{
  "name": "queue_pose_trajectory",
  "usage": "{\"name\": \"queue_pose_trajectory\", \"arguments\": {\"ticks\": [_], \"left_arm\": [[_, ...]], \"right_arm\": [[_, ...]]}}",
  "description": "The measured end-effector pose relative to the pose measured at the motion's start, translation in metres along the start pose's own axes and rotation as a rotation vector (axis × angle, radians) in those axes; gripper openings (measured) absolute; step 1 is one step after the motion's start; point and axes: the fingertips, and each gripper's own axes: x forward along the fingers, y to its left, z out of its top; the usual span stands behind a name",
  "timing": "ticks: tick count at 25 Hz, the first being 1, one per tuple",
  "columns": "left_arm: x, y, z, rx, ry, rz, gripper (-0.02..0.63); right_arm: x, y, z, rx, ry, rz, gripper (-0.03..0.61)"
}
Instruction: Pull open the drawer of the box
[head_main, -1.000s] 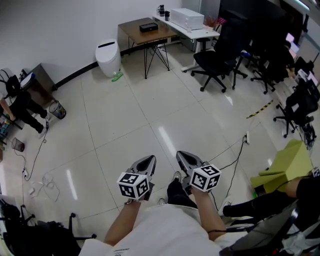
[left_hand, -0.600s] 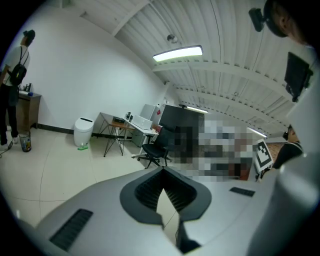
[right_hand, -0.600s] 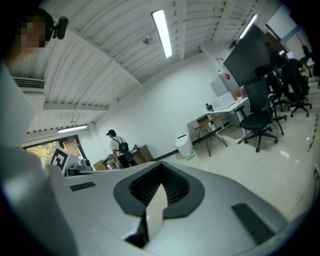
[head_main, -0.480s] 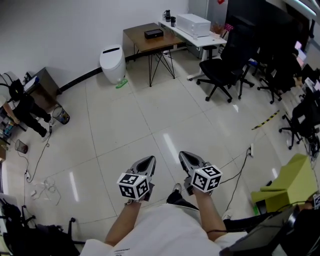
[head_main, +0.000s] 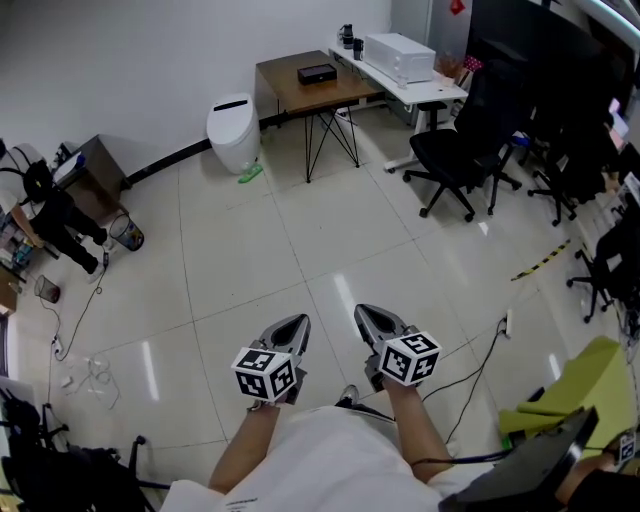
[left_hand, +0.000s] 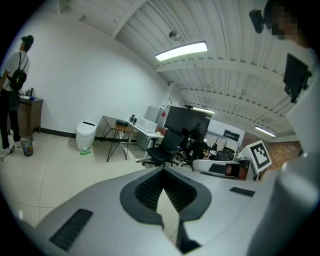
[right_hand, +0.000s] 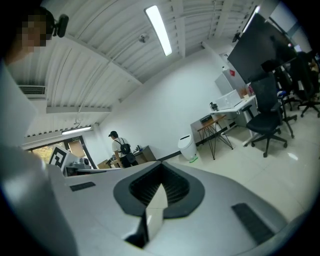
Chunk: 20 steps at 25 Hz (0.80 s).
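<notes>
A white box (head_main: 400, 55) stands on a white desk (head_main: 425, 85) at the far end of the room, and a small black box (head_main: 317, 73) lies on a brown table (head_main: 300, 88) beside it. Both are several steps away across the tiled floor. I cannot make out a drawer from here. My left gripper (head_main: 296, 322) and right gripper (head_main: 366, 312) are held side by side low in the head view, close to the body. The left gripper (left_hand: 161, 172) and the right gripper (right_hand: 161, 167) each have their jaw tips together with nothing between them.
A white bin (head_main: 232, 130) stands by the wall left of the brown table. Black office chairs (head_main: 460, 150) crowd the right. A person (head_main: 55, 215) stands at a cabinet far left. Cables (head_main: 85, 365) lie on the floor at left, and a green seat (head_main: 570, 395) sits at right.
The table, desk and bin have shifted down and right in the head view. Both grippers keep the same pose and stay shut.
</notes>
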Motion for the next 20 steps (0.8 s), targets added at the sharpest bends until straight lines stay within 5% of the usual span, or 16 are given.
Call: {"name": "queue_pose_trajectory", "arguments": {"ticks": [13, 20], "left_arm": [[0.061, -0.005, 0.008, -0.023, 0.017, 0.038, 0.003], [0.100, -0.002, 0.010, -0.021, 0.049, -0.006, 0.003]], "right_arm": [[0.008, -0.065, 0.023, 0.039, 0.017, 0.004, -0.012], [0.015, -0.092, 0.025, 0.066, 0.012, -0.027, -0.012]]}}
